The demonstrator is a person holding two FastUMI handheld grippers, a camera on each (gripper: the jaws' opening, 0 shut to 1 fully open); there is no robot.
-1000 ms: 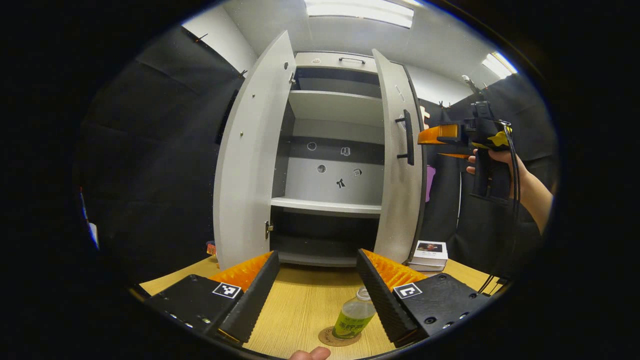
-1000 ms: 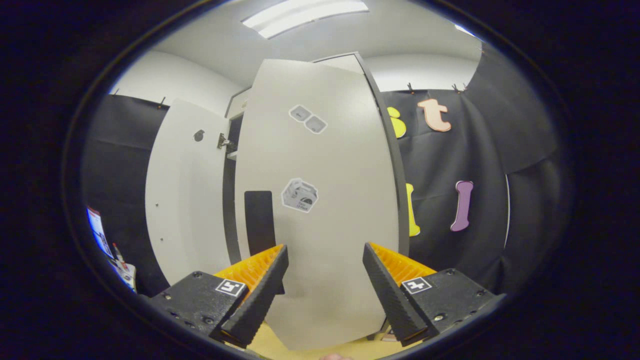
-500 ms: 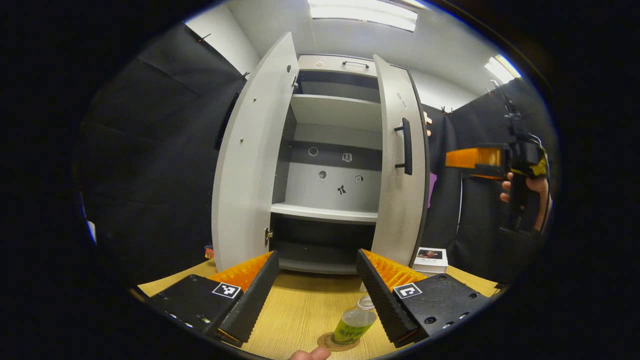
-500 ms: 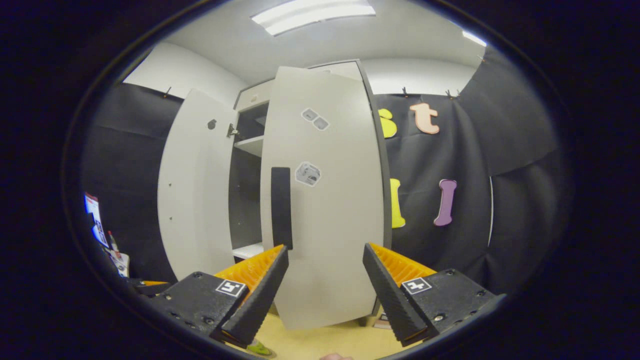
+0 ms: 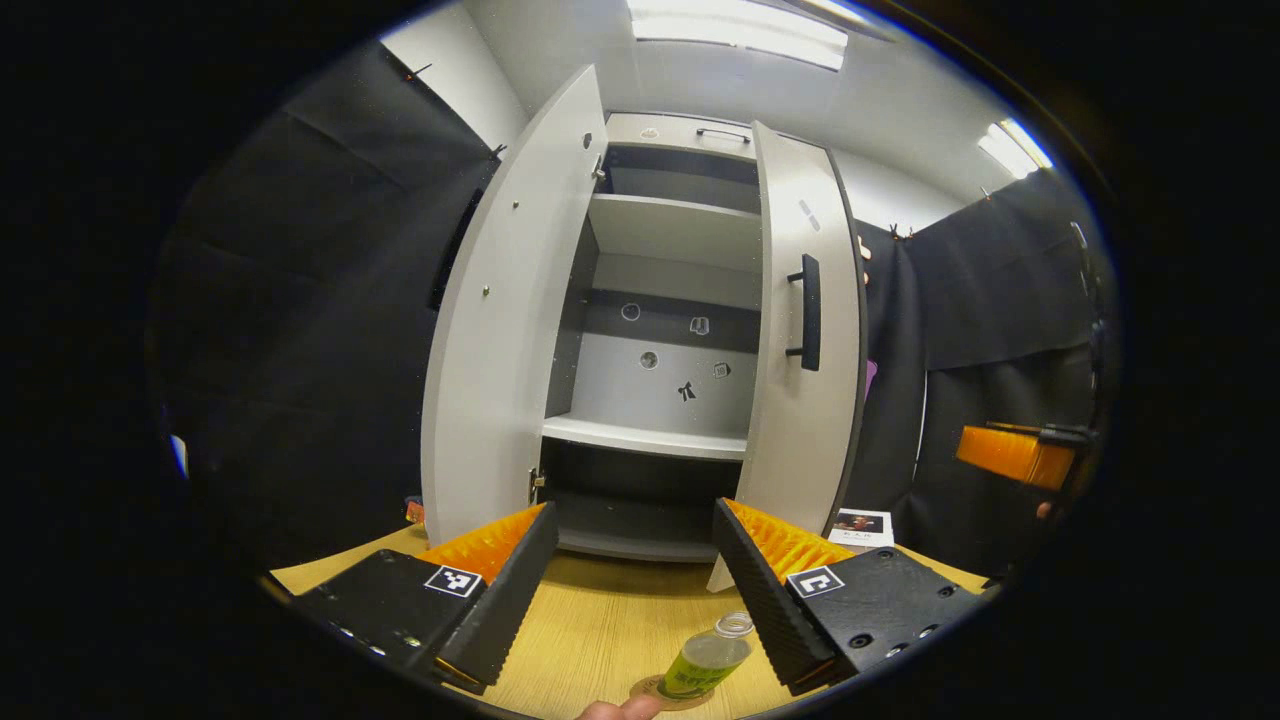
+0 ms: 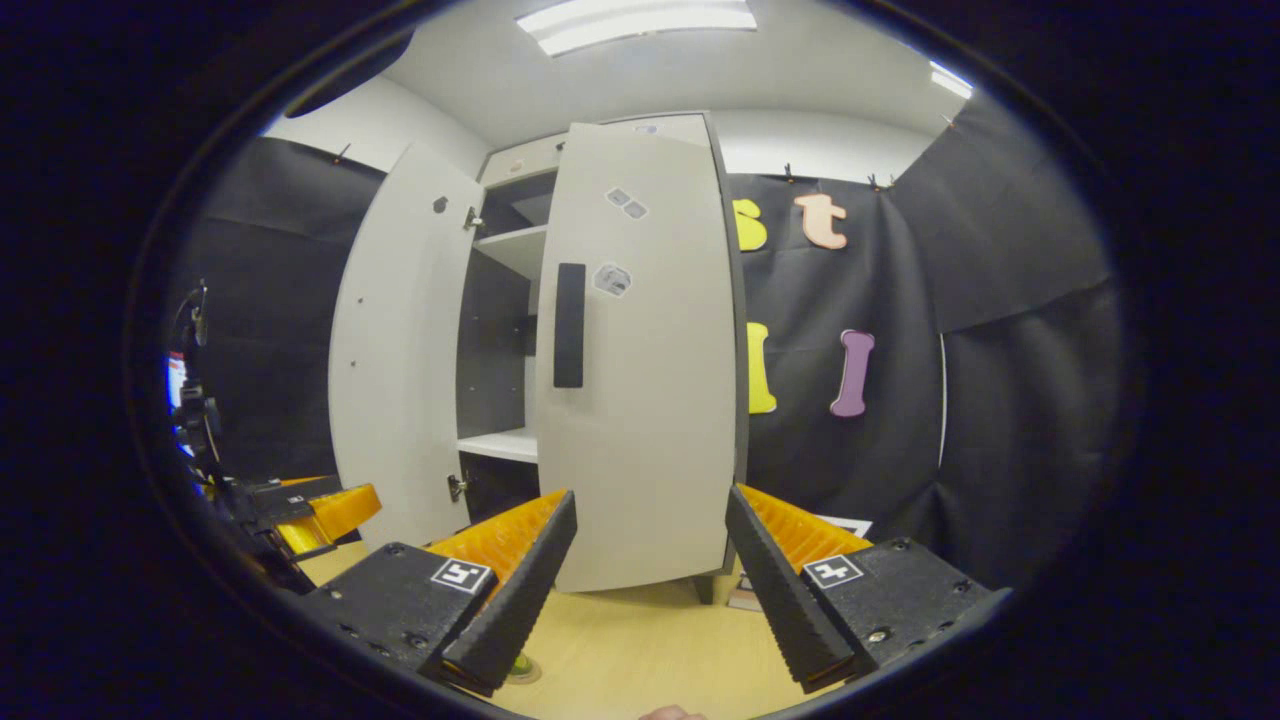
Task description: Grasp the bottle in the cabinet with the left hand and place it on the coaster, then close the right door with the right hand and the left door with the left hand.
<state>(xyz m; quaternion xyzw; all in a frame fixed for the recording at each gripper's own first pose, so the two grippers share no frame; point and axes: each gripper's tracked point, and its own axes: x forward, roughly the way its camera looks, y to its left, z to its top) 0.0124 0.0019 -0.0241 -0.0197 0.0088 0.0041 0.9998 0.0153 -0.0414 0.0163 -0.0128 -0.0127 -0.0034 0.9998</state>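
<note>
No wording can be made out anywhere. The bottle (image 5: 706,660) wears a green label whose print is too small to read. The stickers on the right door (image 6: 640,350) and on the cabinet's back panel (image 5: 660,375) are blurred, and the book (image 5: 862,525) on the tabletop (image 5: 600,620) shows a cover picture with unreadable print.

Bright ceiling light panels (image 5: 738,22) glare overhead in both views. The cabinet (image 5: 655,330) bends with fisheye distortion toward the edges; its lower compartment lies in shadow. Focus is sharp.
</note>
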